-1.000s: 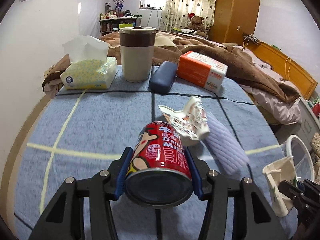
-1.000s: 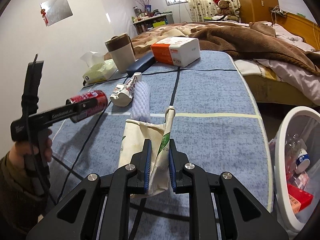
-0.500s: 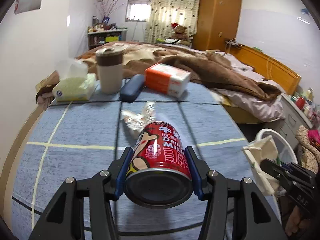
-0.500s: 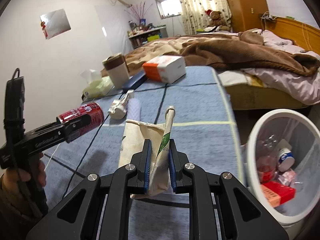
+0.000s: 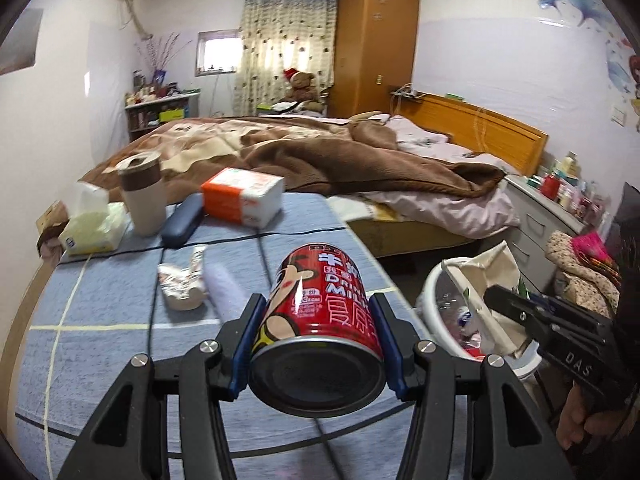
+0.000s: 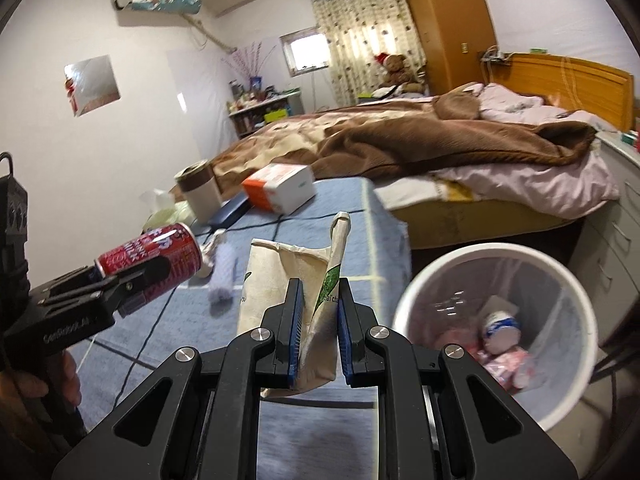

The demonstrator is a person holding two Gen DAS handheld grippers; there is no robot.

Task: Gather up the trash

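Note:
My left gripper (image 5: 318,308) is shut on a red milk-drink can (image 5: 320,312), held lying along the fingers above the blue table. The right wrist view shows the same can (image 6: 160,252) at the left. My right gripper (image 6: 318,296) is shut on a flattened cream carton (image 6: 288,280), held up beside the table's right edge. A white trash bin (image 6: 404,308) with several discarded items stands on the floor to the right; in the left wrist view the bin (image 5: 432,292) sits partly behind the carton (image 5: 488,280). A crumpled wrapper (image 5: 180,284) and a pale lilac roll (image 5: 224,288) lie on the table.
At the table's far end stand a tissue pack (image 5: 90,228), a brown-banded cup (image 5: 142,196), a dark blue case (image 5: 182,220) and an orange-and-white box (image 5: 242,196). A bed with a brown blanket (image 5: 320,156) lies beyond. Grey drawers (image 5: 536,224) stand at the right.
Both grippers have risen and swung right toward the bin with their loads still held. The bin now fills more of the right wrist view.

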